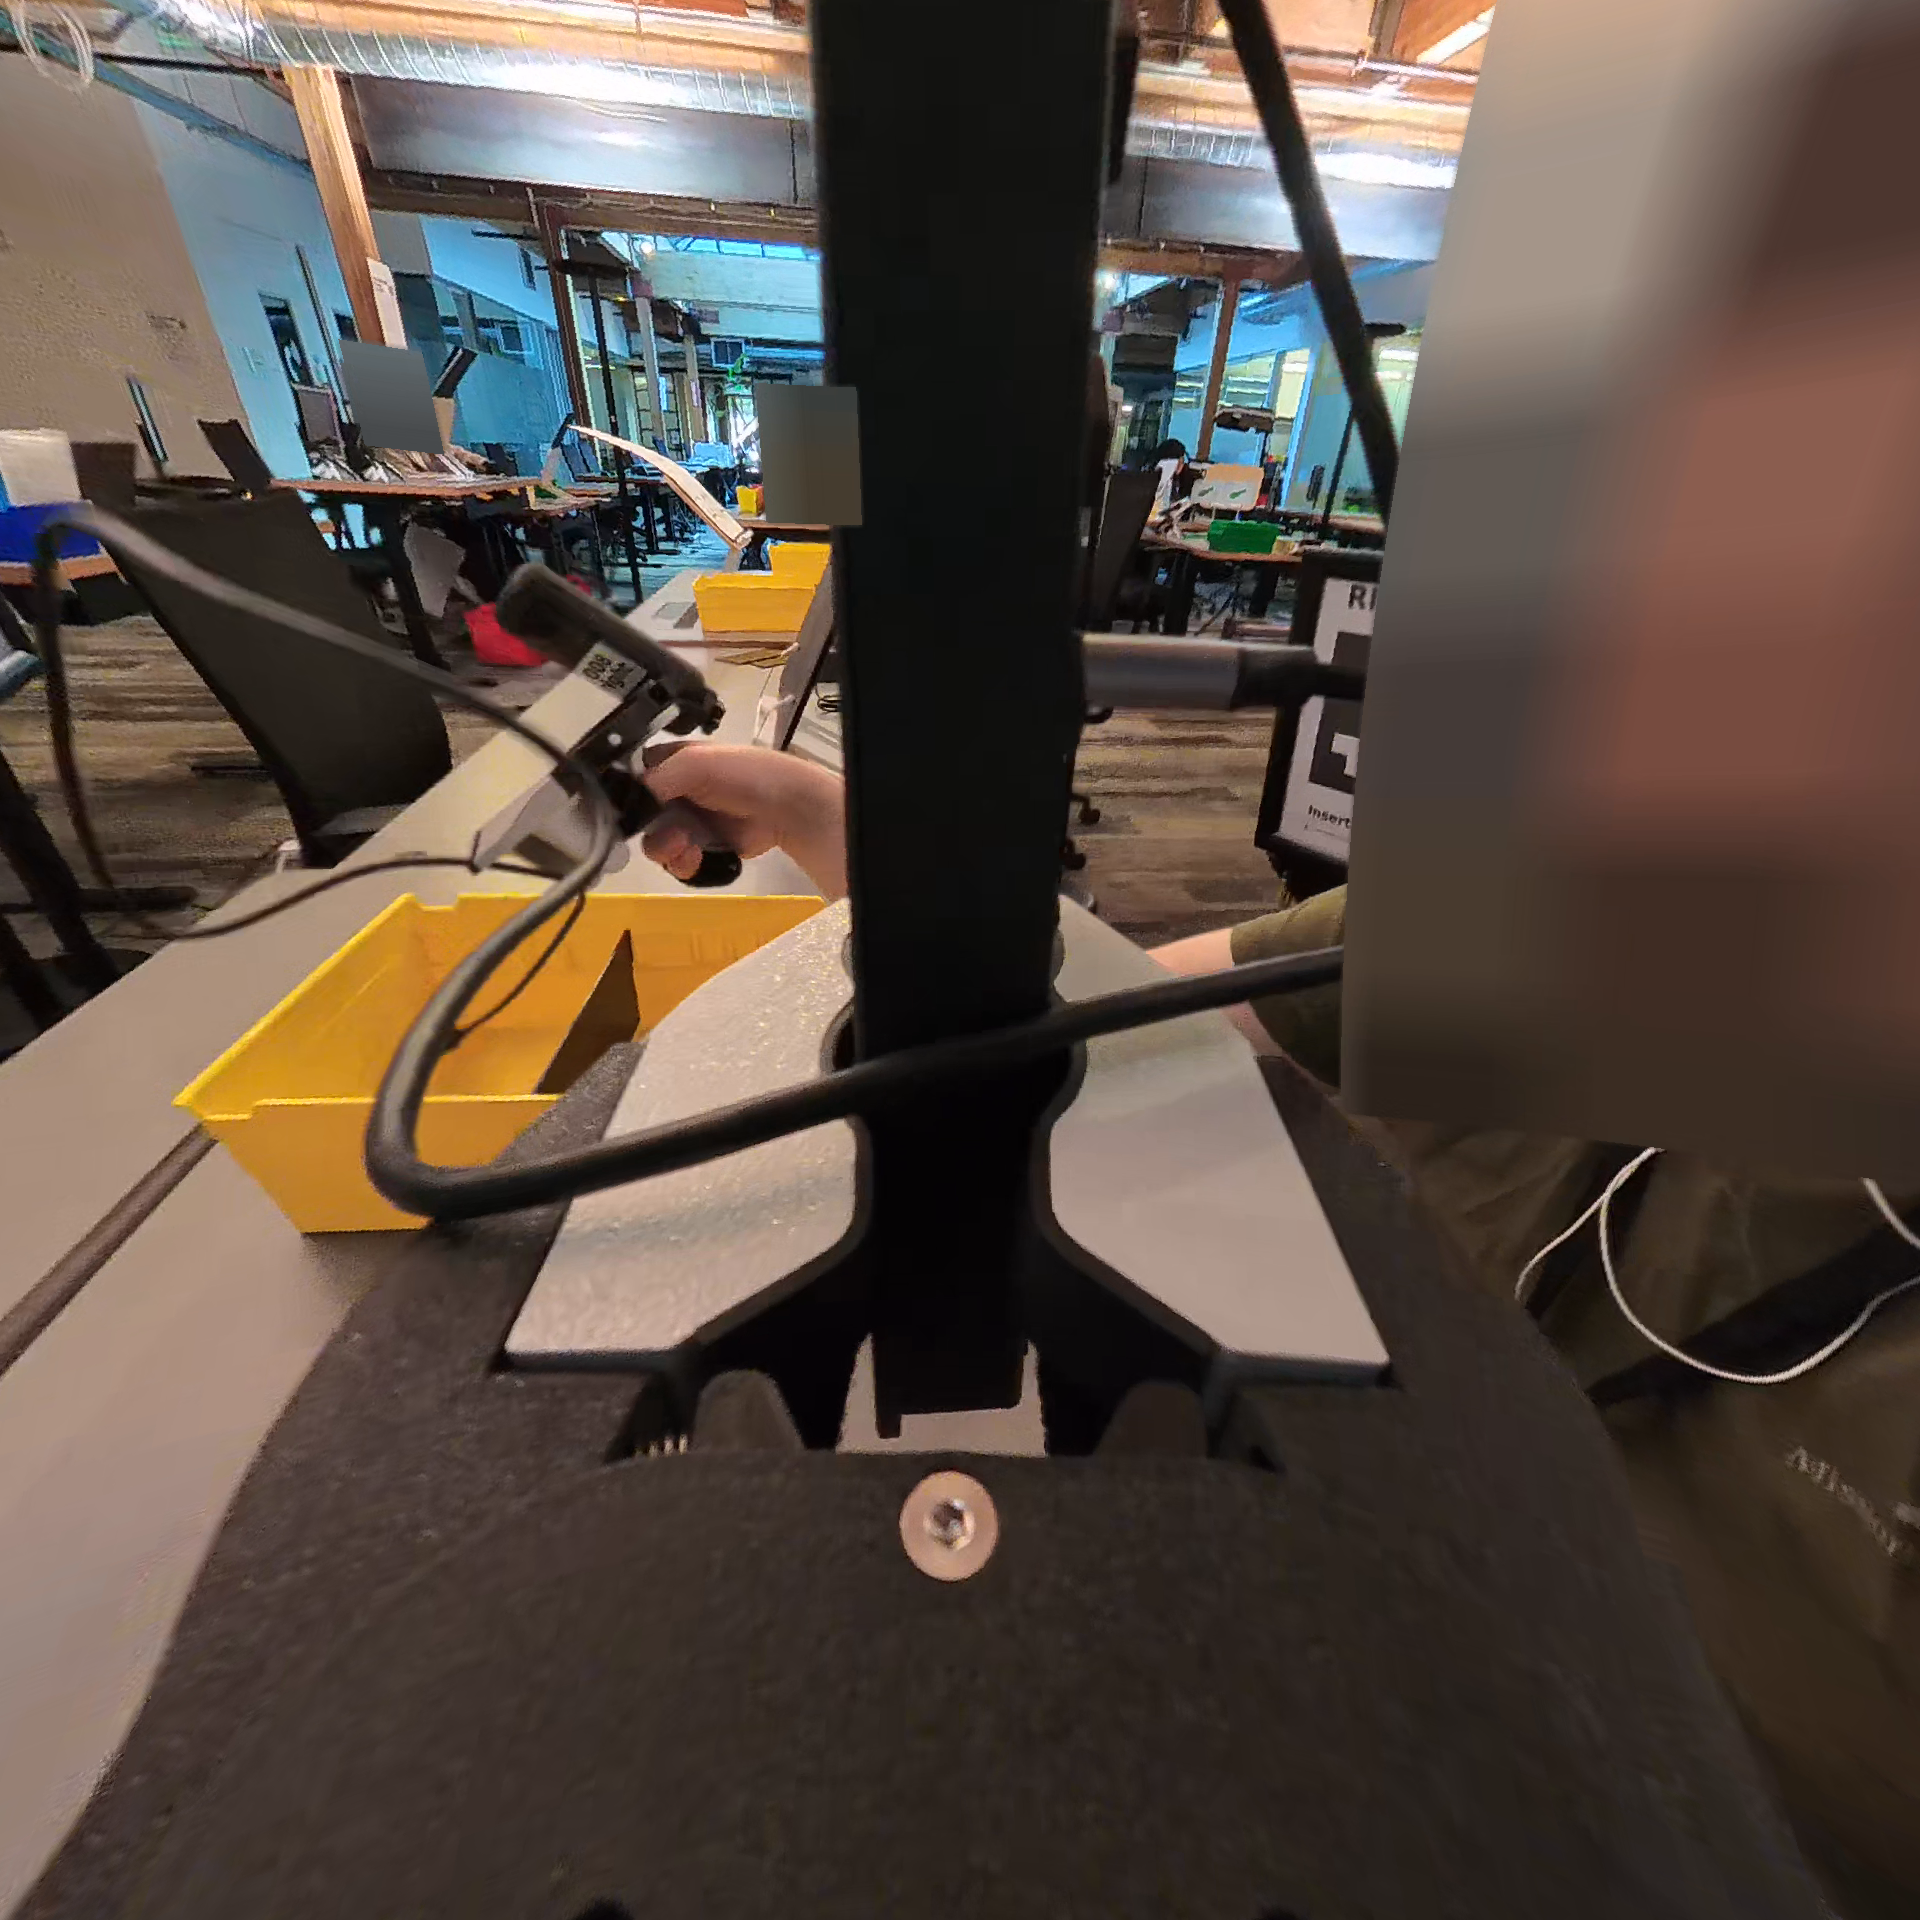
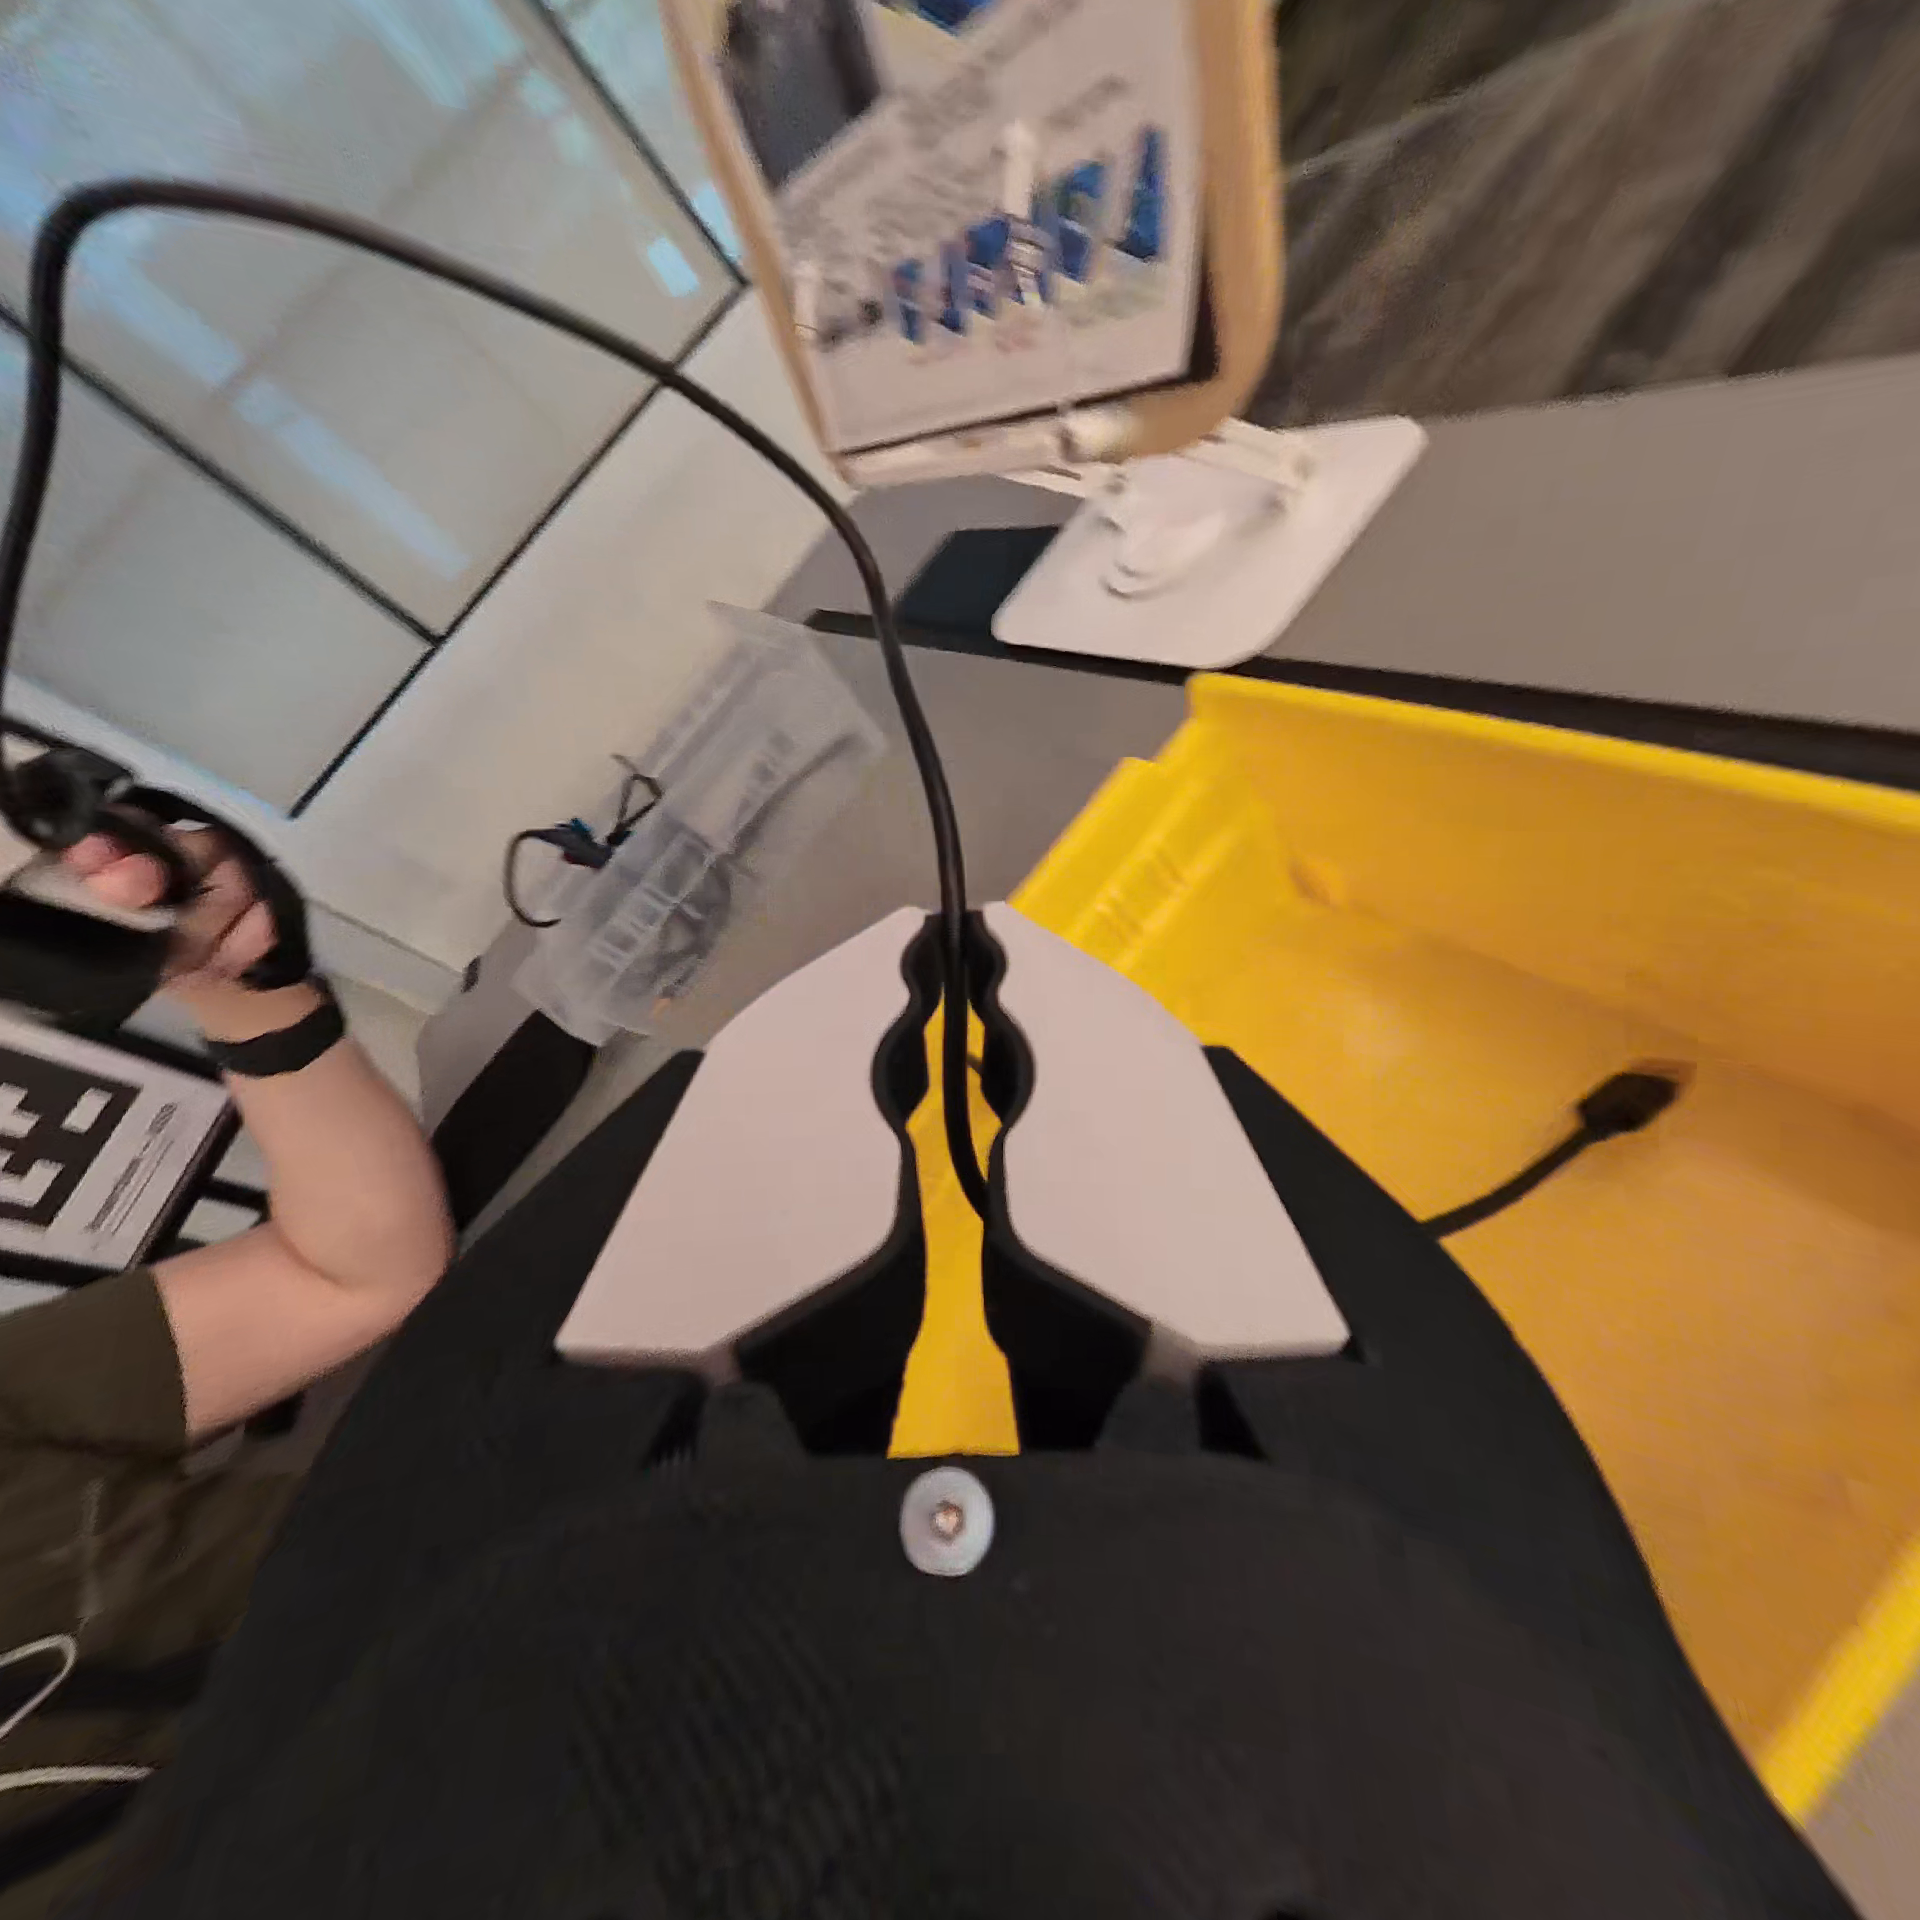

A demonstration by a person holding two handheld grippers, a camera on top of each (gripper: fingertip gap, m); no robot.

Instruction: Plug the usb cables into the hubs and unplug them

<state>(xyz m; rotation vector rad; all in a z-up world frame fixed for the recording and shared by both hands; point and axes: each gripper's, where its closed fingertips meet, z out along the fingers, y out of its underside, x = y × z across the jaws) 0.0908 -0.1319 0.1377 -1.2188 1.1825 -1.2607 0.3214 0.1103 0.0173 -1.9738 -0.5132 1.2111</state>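
My left gripper is shut on a long flat black hub and holds it upright; the hub runs up out of the frame. A black cable drapes across the hub and loops left over a yellow bin. My right gripper is shut on a thin black usb cable above the same bin. The cable's plug end lies in the bin, and its other end arcs up and left towards the left hand. The right gripper also shows in the left wrist view, held by a hand over the bin.
A framed screen on a white stand stands behind the bin. A clear bag of cables lies to its left. A marker board and a black chair stand beyond the grey table. The tips of one gripper are about 35 cm away from the tips of the other.
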